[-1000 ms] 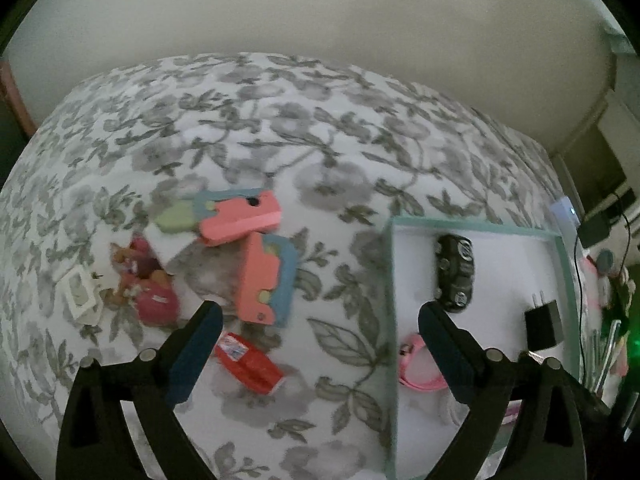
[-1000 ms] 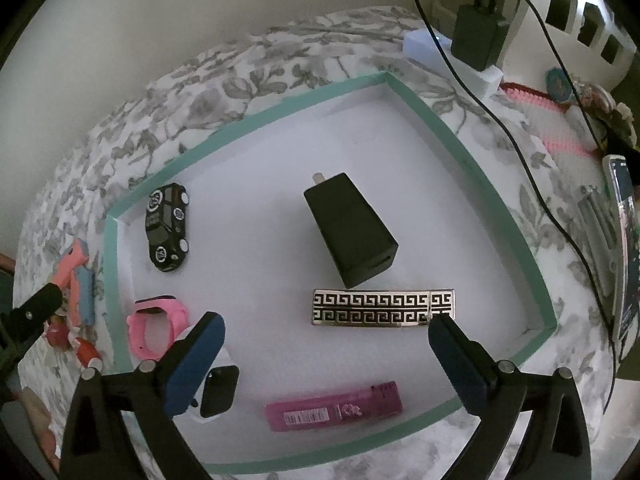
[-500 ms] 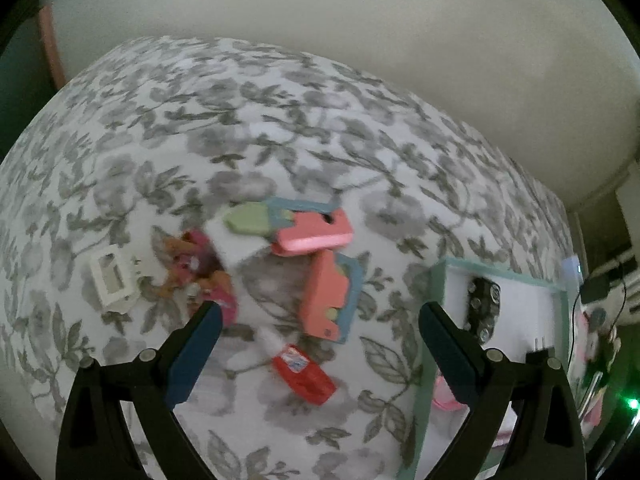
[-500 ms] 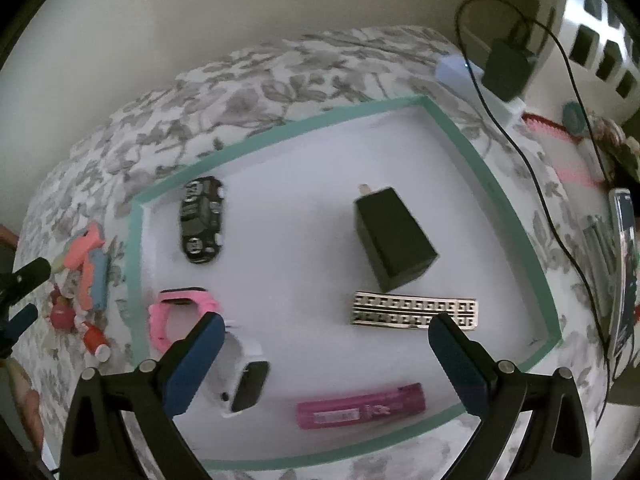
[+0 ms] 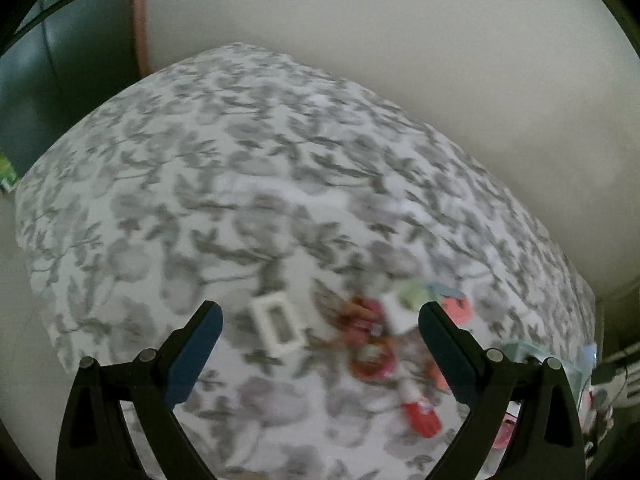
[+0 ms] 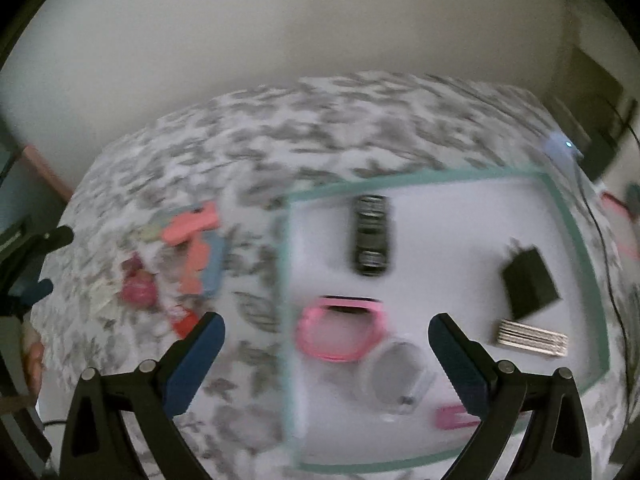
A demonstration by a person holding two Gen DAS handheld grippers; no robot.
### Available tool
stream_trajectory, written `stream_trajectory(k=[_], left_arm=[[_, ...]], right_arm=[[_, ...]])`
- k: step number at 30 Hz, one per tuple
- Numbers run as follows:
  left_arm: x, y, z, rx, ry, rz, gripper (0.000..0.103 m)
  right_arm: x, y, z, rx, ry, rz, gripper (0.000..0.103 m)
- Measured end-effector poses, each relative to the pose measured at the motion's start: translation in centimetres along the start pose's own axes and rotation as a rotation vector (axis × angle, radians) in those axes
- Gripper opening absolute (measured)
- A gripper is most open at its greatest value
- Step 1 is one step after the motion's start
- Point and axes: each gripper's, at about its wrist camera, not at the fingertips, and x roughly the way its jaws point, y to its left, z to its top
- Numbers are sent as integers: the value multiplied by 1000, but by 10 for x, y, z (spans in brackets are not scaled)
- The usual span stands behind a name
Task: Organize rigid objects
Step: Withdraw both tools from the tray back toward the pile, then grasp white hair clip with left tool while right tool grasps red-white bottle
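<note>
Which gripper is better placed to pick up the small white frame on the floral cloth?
Left. The left gripper is open, with the white frame between its fingers; the right gripper faces the tray.

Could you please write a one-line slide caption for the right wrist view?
Open right gripper hovers over teal-rimmed white tray holding black toy car, pink watch band and black charger.

Left tool (image 5: 320, 320) has swung leftward off the tray, now over the white frame (image 5: 277, 329) on the floral bed (image 5: 240, 160); right tool (image 6: 326, 330) has slid left too, straddling the tray's teal edge (image 6: 285, 280); both views blurred.
</note>
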Motion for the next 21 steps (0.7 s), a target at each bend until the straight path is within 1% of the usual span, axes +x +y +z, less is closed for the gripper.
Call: stream_trajectory(k=[4,7,10,13,16,21], left_arm=[[3,33,7,-73,11,24,99],[8,49,9,-101,28,30,99],[17,56,6,-113,51,36,99],[28,57,2,-110,94,33,99],[35,54,0,-104,122,22,99],[36,48,2,-88,119,12,99]], right_arm=[[11,37,-3,-61,27,35,103],[20,59,-7,-95,50,59,103],[27,77,-8,-108,73,78,103],[39,86,-9,-92,99,86,103],[56,87,-7,-45,127,77,103],[82,88,-3,41,153,60,103]])
